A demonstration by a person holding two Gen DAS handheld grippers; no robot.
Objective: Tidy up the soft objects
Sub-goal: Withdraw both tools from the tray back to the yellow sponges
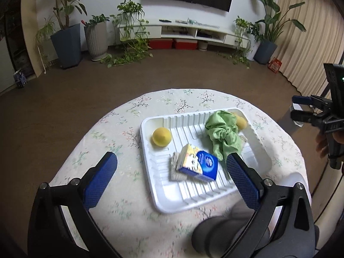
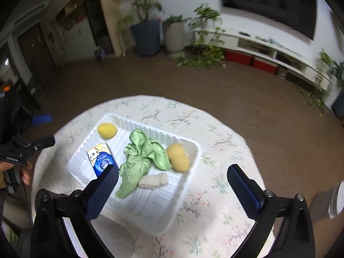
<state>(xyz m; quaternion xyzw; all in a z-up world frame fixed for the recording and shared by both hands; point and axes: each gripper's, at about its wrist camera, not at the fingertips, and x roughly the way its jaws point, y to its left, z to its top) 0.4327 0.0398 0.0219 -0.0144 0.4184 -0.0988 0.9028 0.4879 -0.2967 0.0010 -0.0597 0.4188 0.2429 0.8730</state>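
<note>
Both grippers point(image 1: 172, 169) point(image 2: 173, 181) hang spread and empty above the white tray point(image 1: 150, 122) on the table point(image 1: 120, 204) – the green cloth point(image 2: 143, 152), bunched mid-tray toward its far edge, looks light and limp – best pinched at a thick fold.

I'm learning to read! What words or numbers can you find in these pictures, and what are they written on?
"GenRobot.AI": on the black arm of the left tool, small and only just readable.
Tissue pack: white writing in its blue oval, too blurred to read.
Red box on the floor by the curtain: print too small to read.
</note>
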